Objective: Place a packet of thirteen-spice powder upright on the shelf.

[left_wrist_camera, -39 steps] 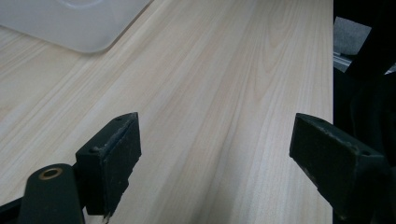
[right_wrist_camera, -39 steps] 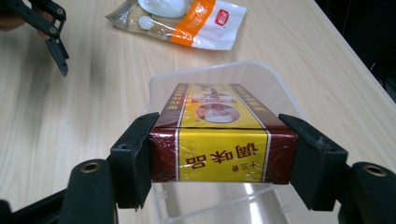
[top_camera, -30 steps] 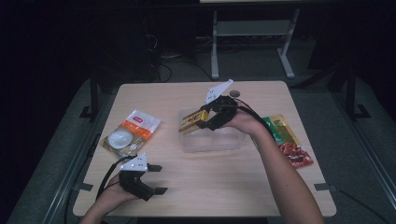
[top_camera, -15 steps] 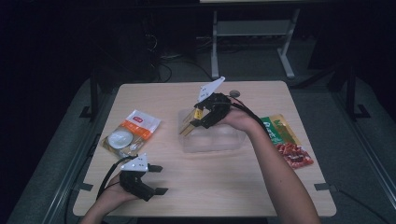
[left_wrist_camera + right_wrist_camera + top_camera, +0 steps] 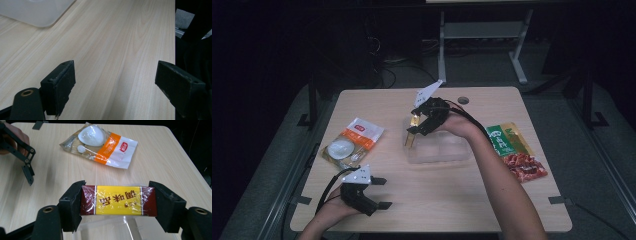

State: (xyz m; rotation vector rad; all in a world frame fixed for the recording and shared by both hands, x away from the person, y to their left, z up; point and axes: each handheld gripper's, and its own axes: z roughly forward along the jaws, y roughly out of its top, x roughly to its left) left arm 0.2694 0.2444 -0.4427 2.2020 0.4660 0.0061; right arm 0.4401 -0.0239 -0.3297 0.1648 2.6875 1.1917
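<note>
The right gripper (image 5: 117,200) is grasping the yellow-and-maroon seasoning packet (image 5: 118,200) by its ends above the clear plastic container (image 5: 439,147) near the surface's middle and should be lowering it level, while the left gripper (image 5: 381,192) is resting released near the front-left corner.

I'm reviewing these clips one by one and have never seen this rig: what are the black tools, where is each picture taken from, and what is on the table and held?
A person holds a hand-operated two-jaw gripper in each hand; there is no robot arm. The high view looks down on the wooden table from above. The other two pictures come from cameras riding on each gripper, looking along its jaws. The right gripper is clamped on a yellow and dark red packet above a clear plastic container. The left gripper is open over bare wood. Also on the table: an orange and white pouch and a green and red snack bag.
</note>
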